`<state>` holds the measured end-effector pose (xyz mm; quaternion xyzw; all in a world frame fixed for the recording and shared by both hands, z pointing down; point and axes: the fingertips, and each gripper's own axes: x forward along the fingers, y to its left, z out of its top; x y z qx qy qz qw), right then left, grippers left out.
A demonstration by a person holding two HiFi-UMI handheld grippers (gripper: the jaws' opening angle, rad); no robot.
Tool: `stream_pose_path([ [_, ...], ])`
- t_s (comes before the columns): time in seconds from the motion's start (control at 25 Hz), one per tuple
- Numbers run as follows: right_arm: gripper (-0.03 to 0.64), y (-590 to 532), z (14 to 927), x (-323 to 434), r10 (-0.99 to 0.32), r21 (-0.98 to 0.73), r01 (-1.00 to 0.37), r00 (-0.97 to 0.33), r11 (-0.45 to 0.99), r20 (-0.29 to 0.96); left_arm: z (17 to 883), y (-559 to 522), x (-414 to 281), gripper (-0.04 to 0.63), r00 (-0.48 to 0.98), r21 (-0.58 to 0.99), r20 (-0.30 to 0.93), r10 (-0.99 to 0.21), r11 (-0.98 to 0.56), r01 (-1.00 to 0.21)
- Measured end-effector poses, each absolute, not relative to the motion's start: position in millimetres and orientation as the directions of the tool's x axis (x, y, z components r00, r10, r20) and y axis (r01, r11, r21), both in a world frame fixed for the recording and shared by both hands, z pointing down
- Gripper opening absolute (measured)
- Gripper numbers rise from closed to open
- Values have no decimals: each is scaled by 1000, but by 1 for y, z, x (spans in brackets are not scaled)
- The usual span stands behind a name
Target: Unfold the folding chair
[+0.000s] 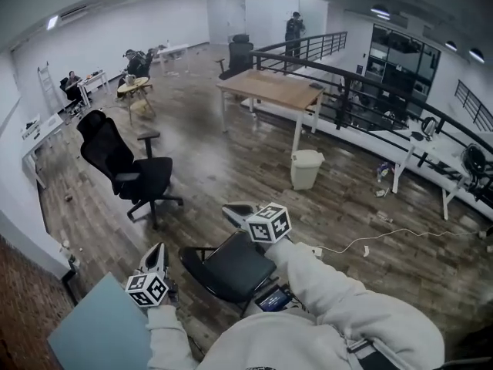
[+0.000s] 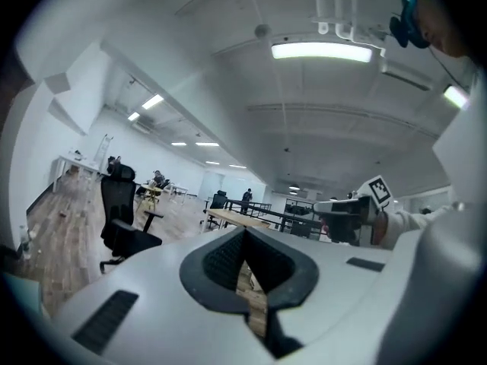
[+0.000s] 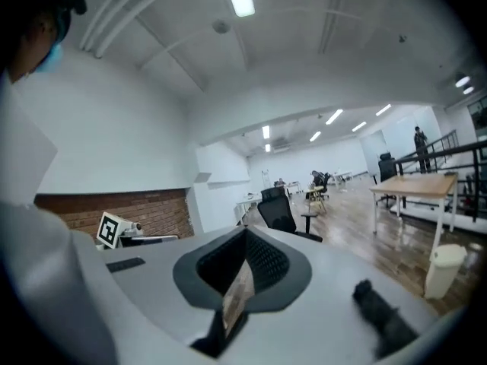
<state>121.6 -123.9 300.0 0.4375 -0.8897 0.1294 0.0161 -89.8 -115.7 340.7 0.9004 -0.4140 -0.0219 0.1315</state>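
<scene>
The black folding chair stands on the wood floor just in front of me, its seat facing up between my two arms. My left gripper hangs at the chair's left, shut and empty. Above the chair's far edge is my right gripper, also shut with nothing in it. Both grippers are clear of the chair and point out over the room. In the left gripper view the jaws meet in a line, and the right gripper shows beyond them. The right gripper view shows closed jaws and the left gripper; the chair is outside both gripper views.
A black office chair stands to the left ahead. A white bin sits by a wooden table. A pale blue board lies at my lower left. A white cable runs over the floor on the right, near a black railing.
</scene>
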Motion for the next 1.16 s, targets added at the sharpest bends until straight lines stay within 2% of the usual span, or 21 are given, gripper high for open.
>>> stream_pose_path([
  [0.2,6,-69,239,100,-754,-126,-751,-656,648,34,277,-81,-26,6,725,139,-10,-689,-719,-681],
  [0.36,6,-48,239,114,-763,-158,-758,-646,633,39,265,-58,12,6,758,35,10,-652,-758,-652],
  [0.76,6,-30,241,153,-842,-109,-842,-536,528,61,261,-59,46,6,813,71,-45,-580,-814,-577],
  [1.16,5,-37,221,133,-843,-67,-843,-537,534,39,259,-60,34,6,835,49,-43,-549,-836,-547],
])
